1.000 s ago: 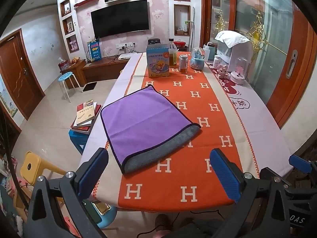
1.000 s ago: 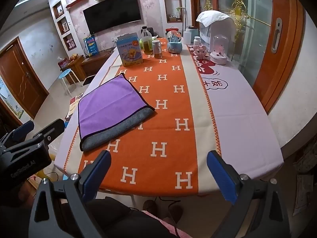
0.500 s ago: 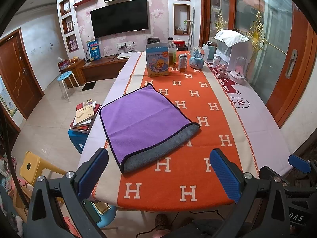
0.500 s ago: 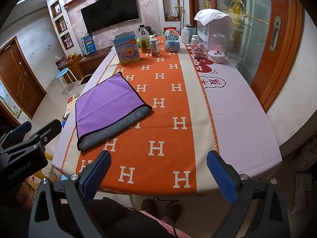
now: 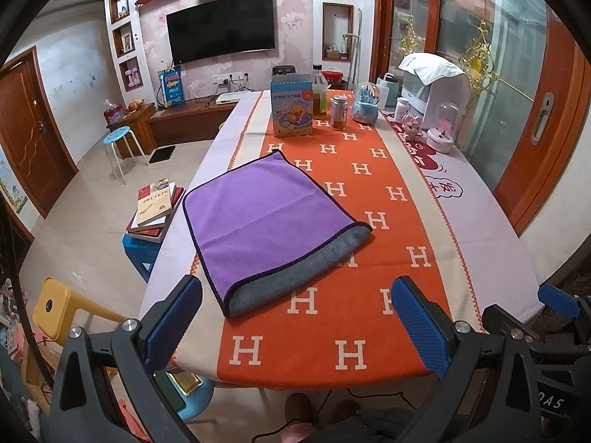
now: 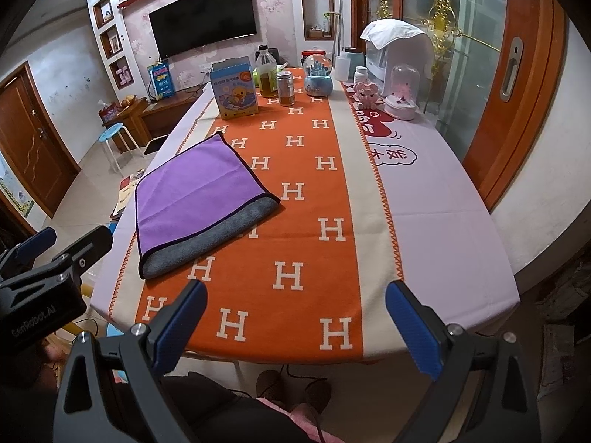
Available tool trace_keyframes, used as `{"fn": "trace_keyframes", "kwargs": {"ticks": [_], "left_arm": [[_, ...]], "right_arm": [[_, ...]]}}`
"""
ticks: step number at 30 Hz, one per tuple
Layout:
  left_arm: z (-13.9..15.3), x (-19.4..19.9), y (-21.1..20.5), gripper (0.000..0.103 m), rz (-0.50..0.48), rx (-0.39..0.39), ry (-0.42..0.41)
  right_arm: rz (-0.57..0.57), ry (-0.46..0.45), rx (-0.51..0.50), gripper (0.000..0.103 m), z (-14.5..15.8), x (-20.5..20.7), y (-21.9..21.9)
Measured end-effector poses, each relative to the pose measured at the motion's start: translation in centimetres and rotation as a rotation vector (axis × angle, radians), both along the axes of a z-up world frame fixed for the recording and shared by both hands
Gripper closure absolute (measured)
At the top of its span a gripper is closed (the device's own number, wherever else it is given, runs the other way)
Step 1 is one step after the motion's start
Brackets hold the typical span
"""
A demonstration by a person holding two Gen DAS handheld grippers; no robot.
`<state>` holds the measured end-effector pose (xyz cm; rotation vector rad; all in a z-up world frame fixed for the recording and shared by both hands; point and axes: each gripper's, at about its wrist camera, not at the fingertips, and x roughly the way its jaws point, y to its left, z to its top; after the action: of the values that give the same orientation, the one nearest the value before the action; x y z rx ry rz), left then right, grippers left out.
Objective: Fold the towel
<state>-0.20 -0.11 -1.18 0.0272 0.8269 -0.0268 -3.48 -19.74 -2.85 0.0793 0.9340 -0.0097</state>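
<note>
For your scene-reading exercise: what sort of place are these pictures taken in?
Most likely a home's living and dining room: a wall-mounted television over a low wooden cabinet, and a long dining table holding a purple towel.

Pink floral wall point(image 5: 295, 62) with a big curved TV point(image 5: 221, 26) and little shelf niches – pale tiled floor point(image 5: 85, 199) below. Brown wooden door point(image 5: 31, 136) on the left, blue stool point(image 5: 119, 136) near a low cabinet point(image 5: 177, 122).
</note>
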Motion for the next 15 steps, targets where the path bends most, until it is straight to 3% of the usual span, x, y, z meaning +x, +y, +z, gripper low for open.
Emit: {"fn": "trace_keyframes", "kwargs": {"ticks": [15], "left_arm": [[-0.9,1.3,2.1,0.001,-0.056,-0.06,0.045]], "right_arm": [[-0.061,0.026,-0.046,0.005,-0.3,1.1,2.4]]}}
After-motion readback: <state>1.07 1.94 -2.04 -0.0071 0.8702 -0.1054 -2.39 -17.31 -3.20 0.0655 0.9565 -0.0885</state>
